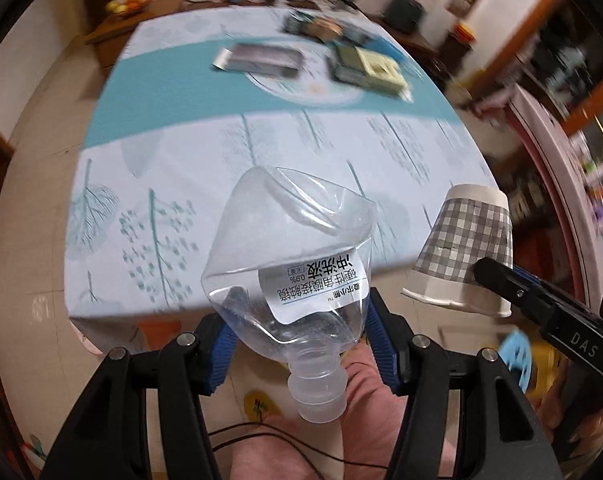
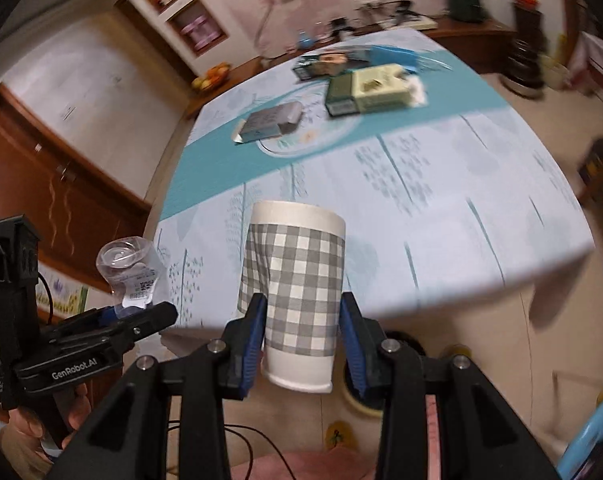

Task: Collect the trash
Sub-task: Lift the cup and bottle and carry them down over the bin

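Left wrist view. My left gripper has its jaws closed on a crushed clear plastic bottle, gripped near the shoulder with the capped neck pointing back toward the camera and the crumpled base ahead of the jaws. Beyond the jaws lies the table, covered in a pale blue cloth with a teal band and a printed leaf pattern. Far ahead of the jaws on that band I note a flat silver box and a stack of green and cream boxes; further items at the far edge are too blurred to identify. To the right of the jaws, the right gripper holds a grey checked paper cup, upside down, off the near table edge. Below the jaws, tiled floor, a black cable and pink cloth are visible; the room at right is motion-smeared.

Right wrist view. My right gripper has its jaws pressed on the paper cup, rim toward the camera, base ahead. The table lies beyond the jaws with the same boxes. Left of the jaws, the left gripper carries the bottle; its far jaw is hidden. Brown cabinets and white shelving stand at left. A hand at the lower left is cut off.
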`<state>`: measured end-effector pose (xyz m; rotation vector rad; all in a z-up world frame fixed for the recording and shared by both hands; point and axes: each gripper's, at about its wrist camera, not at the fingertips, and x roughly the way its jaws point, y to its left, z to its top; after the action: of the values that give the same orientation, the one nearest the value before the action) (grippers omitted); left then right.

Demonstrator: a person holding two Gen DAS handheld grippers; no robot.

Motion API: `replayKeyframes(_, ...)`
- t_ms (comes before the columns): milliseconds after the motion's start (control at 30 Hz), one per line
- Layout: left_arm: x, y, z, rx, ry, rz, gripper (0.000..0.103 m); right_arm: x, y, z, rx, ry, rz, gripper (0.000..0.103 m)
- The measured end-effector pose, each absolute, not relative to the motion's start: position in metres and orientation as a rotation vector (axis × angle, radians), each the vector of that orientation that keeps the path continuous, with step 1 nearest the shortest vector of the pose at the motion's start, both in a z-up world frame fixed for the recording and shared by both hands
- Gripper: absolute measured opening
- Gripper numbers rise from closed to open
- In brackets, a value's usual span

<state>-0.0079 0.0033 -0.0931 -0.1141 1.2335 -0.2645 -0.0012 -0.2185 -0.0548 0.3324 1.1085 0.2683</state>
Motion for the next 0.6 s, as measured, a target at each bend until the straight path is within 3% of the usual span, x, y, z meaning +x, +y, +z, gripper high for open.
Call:
replayKeyframes(333, -0.054, -0.042, -0.126, -0.004, 1.318, -0.405, 0.057, -0.080, -0.241, -0.081, 0.411, 1.180, 0.123, 0.037)
replayKeyframes(600, -0.076, -0.088, -0.197, 0.078, 1.412, -0.459, 0.057, -0.107, -0.267, -0.156, 0.485, 1.282, 0.009, 0.037)
